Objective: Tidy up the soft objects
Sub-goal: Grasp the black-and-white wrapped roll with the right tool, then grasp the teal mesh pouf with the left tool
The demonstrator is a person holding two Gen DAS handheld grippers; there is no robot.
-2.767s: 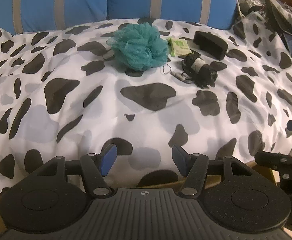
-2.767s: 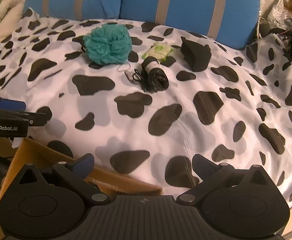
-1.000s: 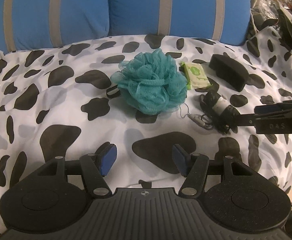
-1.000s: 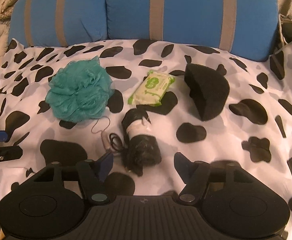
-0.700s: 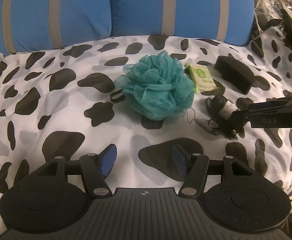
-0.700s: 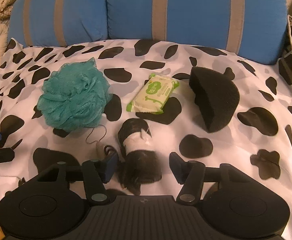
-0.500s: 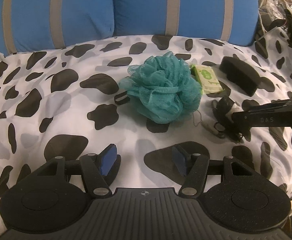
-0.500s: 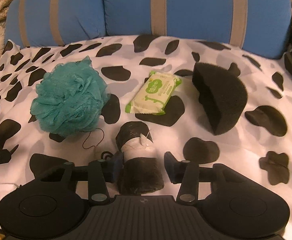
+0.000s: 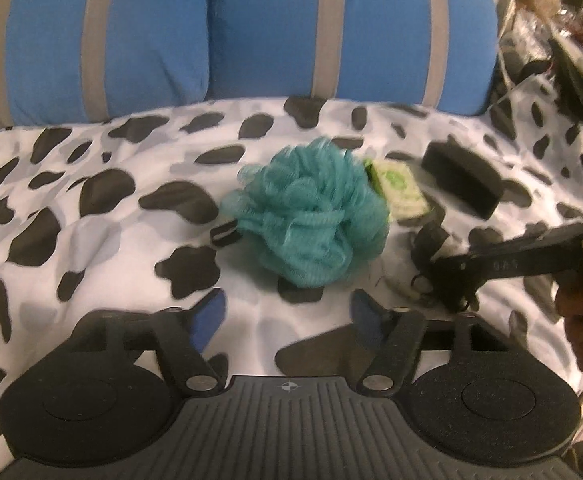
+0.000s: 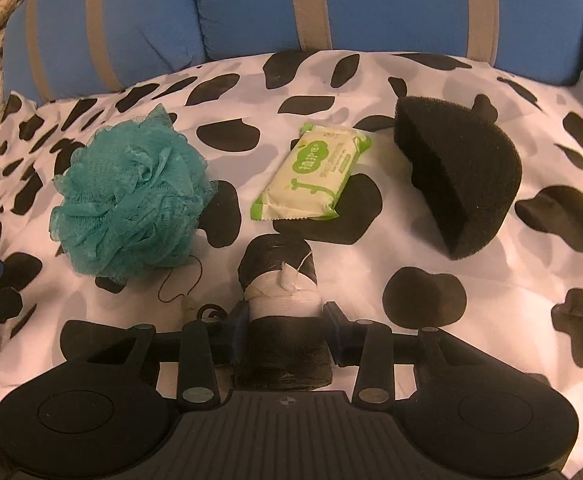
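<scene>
A teal mesh bath pouf [image 9: 311,216] [image 10: 131,196] lies on the cow-print bedcover [image 9: 91,240]. Right of it lie a green-and-white wipes pack [image 10: 311,172] [image 9: 399,188] and a black half-round sponge [image 10: 459,176] [image 9: 463,180]. A black fabric roll with a white band [image 10: 283,300] [image 9: 431,244] lies in front of the wipes. My right gripper [image 10: 285,328] is shut on this roll, one pad on each side. My left gripper [image 9: 287,312] is open and empty, just short of the pouf.
Two blue pillows with grey stripes [image 9: 231,32] [image 10: 331,8] stand behind the objects. A small black band [image 9: 224,234] lies left of the pouf. A thin cord with a tag [image 10: 183,284] lies beside the roll. Clutter [image 9: 563,40] is at the far right.
My right gripper moved forward over the black roll and closed on it. My left gripper moved forward towards the pouf and stayed open.
</scene>
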